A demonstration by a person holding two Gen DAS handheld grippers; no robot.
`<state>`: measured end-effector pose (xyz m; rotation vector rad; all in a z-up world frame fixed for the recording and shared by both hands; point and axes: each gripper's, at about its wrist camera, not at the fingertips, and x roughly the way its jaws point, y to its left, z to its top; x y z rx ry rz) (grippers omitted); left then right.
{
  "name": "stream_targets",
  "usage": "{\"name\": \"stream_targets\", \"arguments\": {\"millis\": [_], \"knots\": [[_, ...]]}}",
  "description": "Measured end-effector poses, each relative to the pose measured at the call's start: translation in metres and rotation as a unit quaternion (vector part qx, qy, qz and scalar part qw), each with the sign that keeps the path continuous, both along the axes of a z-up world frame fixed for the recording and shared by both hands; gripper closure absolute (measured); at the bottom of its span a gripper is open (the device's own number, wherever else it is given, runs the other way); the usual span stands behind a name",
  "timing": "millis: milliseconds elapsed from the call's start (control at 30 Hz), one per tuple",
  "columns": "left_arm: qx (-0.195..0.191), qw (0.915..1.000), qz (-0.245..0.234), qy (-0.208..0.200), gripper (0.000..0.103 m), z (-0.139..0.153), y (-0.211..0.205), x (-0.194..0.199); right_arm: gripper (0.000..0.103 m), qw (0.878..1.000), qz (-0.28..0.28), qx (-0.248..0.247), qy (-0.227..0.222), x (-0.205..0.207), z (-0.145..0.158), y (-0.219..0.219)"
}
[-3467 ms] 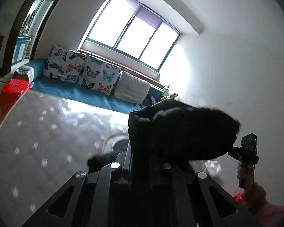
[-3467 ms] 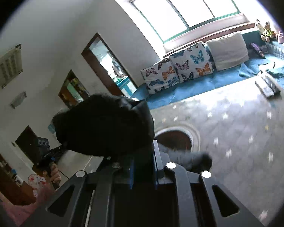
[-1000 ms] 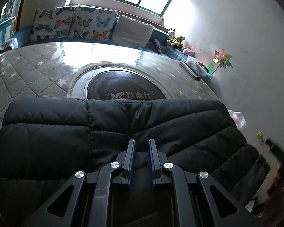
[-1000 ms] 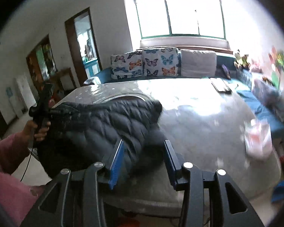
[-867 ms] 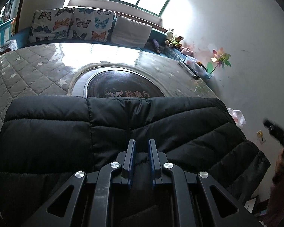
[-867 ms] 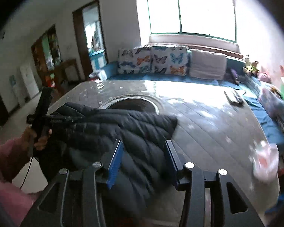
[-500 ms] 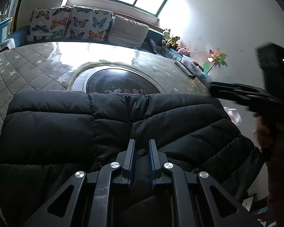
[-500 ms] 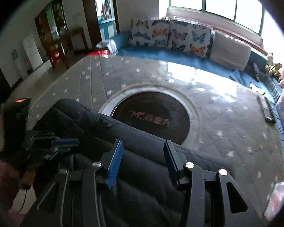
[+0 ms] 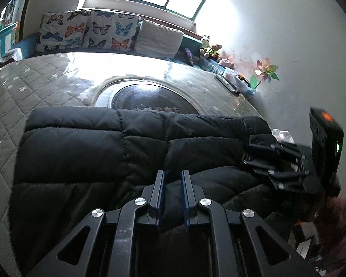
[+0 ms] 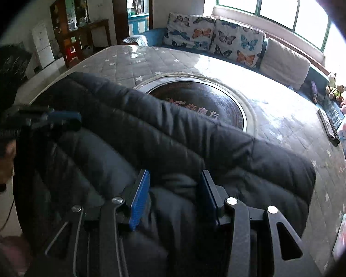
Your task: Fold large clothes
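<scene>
Left tongs pinch the jacket's near hem at the bed's near edge; right tongs gape partway over it, gripping nothing. The jacket lies doubled across the bed; further folds likely remain.

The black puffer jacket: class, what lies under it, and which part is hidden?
Under the black puffer jacket lies the grey star-quilted mattress. Its dark round emblem shows beyond the jacket's far edge; the emblem's near edge and the mattress below are covered.
</scene>
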<state>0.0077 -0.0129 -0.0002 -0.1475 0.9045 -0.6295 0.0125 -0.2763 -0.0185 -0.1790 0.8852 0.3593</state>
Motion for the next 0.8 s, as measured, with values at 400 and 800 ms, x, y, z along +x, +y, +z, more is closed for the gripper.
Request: {"name": "stream_targets", "arguments": {"millis": [400, 800], "knots": [[0.011, 0.9995, 0.007, -0.030, 0.085, -0.009, 0.048, -0.050, 0.053, 0.998, 0.057, -0.004, 0.022, -0.049, -0.005, -0.006], [-0.021, 0.9994, 0.009, -0.024, 0.084, -0.028, 0.061, -0.047, 0.053, 0.997, 0.073, -0.016, 0.026, -0.039, 0.016, 0.010]]}}
